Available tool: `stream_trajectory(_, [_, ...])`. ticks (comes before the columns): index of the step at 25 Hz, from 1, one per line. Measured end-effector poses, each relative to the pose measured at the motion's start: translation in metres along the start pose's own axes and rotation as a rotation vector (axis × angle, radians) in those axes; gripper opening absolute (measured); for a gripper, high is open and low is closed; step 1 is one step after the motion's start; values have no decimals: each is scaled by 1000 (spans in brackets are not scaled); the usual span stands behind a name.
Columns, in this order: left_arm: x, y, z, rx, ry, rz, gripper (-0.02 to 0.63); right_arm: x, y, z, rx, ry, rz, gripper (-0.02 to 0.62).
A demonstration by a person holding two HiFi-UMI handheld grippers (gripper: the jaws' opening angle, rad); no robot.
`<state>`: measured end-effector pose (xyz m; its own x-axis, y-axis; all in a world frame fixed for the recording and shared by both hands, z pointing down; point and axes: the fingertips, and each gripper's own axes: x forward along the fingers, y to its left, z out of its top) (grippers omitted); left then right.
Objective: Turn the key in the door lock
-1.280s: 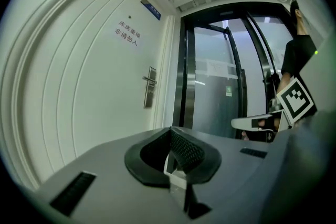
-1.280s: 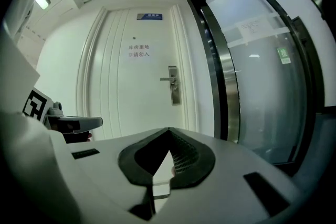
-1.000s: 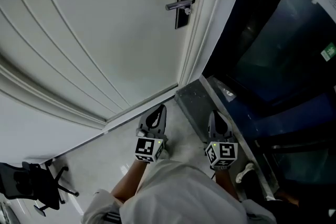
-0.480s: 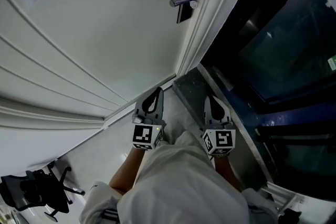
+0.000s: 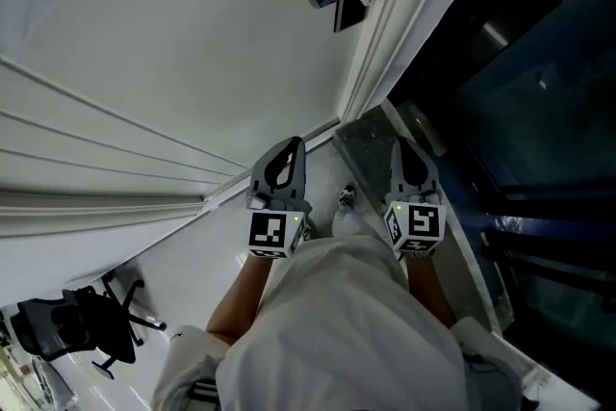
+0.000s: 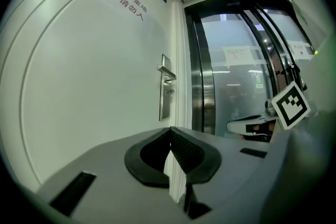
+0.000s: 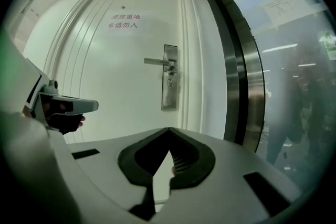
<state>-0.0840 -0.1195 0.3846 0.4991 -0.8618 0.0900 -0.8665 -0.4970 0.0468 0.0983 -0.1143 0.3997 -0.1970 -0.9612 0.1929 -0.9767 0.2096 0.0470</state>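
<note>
The left gripper point(image 6: 169, 131) is held with its jaws pressed together at the tips, and nothing is pinched between them. The right gripper point(image 7: 169, 132) is closed in the same way, tips met, and no thing can be made out between its pads. The two are carried side by side, a little apart and pointing the same way, and a marker cube point(image 5: 272, 234) is borne at the rear of the left one.

The door point(image 7: 105, 86) is seen ahead of both grippers, white and panelled. The lock plate point(image 7: 169, 96) is set upright near its right edge, well apart from both sets of jaws and slightly to the right of the left gripper's line. A lever handle point(image 7: 157, 62) is fixed across the upper part of the plate and points left. Just under it a small mark is seen on the plate, too small to be told as key or keyhole.

Red characters point(image 7: 122, 21) are printed high on the door. To the right of the right gripper a steel frame point(image 7: 247, 86) and a glass wall point(image 7: 294, 86) are seen. An office chair point(image 5: 82, 327) is stood behind and to the left of the left gripper
</note>
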Motion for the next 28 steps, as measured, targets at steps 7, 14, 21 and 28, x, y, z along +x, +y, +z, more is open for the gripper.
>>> stream_trajectory(7, [60, -10, 17, -34, -17, 37, 10, 74, -32, 30, -74, -39, 108, -8])
stream_trajectory(14, [104, -11, 35, 15, -47, 91, 10, 133, -41, 85, -356, -114, 209, -8])
stream_trajectory(21, [119, 0, 61, 21, -91, 140, 9, 165, -25, 117, -854, -102, 196, -8])
stream_trajectory(28, [131, 12, 75, 25, -93, 98, 9, 184, -12, 139, -1115, -85, 142, 78])
